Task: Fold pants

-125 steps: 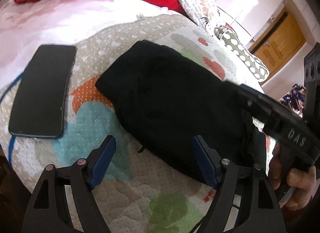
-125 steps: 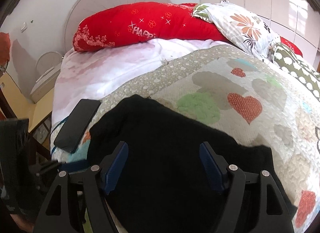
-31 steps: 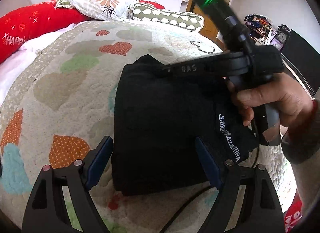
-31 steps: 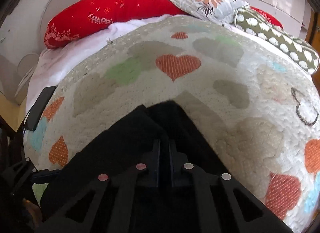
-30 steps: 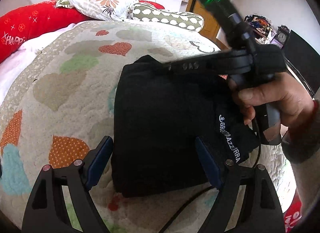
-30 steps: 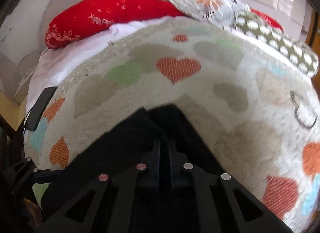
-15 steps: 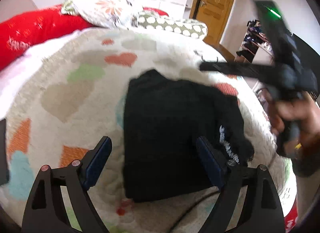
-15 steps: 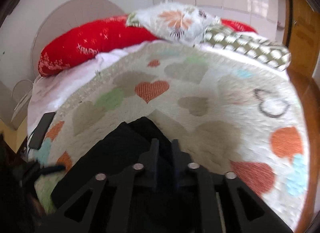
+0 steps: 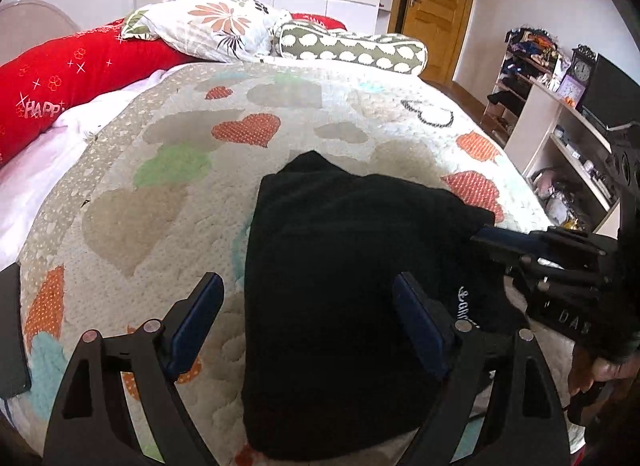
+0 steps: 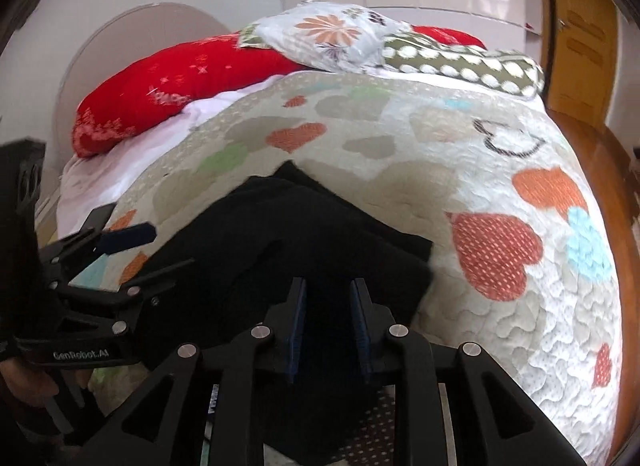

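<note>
The black pants (image 9: 340, 266) lie folded into a thick rectangle on the heart-patterned quilt (image 9: 180, 169); they also show in the right wrist view (image 10: 288, 250). My left gripper (image 9: 308, 318) is open and empty, hovering over the near end of the pants. My right gripper (image 10: 328, 318) has its jaws a little apart above the near edge of the pants, gripping nothing. It shows at the right of the left wrist view (image 9: 532, 250). The left gripper shows at the left of the right wrist view (image 10: 120, 254).
A red pillow (image 9: 72, 69), a floral pillow (image 9: 216, 29) and a spotted bolster (image 9: 352, 49) lie at the head of the bed. A black phone (image 9: 10, 330) rests at the quilt's left edge. Shelves (image 9: 560, 113) and a wooden door (image 9: 436, 5) stand to the right.
My right gripper, shut half a second ago, has opened a little and dropped to the right edge of the pants. Both cameras have pulled back and risen; the pants lie still.
</note>
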`<state>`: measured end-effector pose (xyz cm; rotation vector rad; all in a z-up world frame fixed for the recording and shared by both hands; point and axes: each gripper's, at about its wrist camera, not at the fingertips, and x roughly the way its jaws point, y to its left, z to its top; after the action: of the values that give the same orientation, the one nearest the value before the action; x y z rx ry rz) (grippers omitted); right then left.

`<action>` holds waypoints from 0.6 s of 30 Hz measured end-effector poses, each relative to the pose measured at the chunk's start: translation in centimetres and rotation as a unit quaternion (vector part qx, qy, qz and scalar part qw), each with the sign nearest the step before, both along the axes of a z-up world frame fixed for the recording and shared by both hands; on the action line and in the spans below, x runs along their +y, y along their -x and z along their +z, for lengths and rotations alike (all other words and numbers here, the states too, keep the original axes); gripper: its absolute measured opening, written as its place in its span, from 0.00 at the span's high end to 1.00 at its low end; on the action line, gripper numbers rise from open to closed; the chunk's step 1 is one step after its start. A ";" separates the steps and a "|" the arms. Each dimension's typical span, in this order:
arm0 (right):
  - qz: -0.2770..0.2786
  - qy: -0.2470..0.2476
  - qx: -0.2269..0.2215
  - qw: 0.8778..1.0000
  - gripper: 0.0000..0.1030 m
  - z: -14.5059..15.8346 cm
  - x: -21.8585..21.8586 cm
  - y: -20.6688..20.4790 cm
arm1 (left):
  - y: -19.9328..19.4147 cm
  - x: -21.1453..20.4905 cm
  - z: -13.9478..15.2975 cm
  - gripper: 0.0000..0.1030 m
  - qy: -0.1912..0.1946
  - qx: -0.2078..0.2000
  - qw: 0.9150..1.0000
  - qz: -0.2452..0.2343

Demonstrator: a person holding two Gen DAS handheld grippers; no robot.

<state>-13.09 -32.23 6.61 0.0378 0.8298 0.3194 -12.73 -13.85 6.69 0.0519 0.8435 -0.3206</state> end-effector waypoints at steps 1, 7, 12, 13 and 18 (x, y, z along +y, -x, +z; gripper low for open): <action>-0.007 -0.005 0.005 1.000 0.74 -0.3 -0.4 -0.3 | -0.2 -0.1 -0.2 0.16 -0.002 0.002 1.000 0.000; -0.008 -0.016 0.020 1.000 0.71 -1.9 -0.9 -1.9 | -1.3 -0.6 -1.5 0.15 -0.003 0.020 1.000 0.004; -0.014 -0.020 0.018 1.000 0.67 -1.1 -1.0 -1.2 | -1.0 -0.6 -1.0 0.16 -0.007 0.018 1.000 0.001; -0.015 -0.018 0.016 1.000 0.67 -0.7 -1.0 -0.7 | -0.9 -0.6 -0.9 0.16 -0.006 0.018 1.000 0.001; -0.001 -0.009 -0.016 1.000 0.64 1.8 -0.3 1.9 | 0.1 0.0 0.2 0.16 -0.004 0.007 1.000 0.003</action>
<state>-14.99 -32.52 8.39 0.0509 0.7942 0.3248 -12.80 -13.86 6.88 0.0552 0.8579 -0.3117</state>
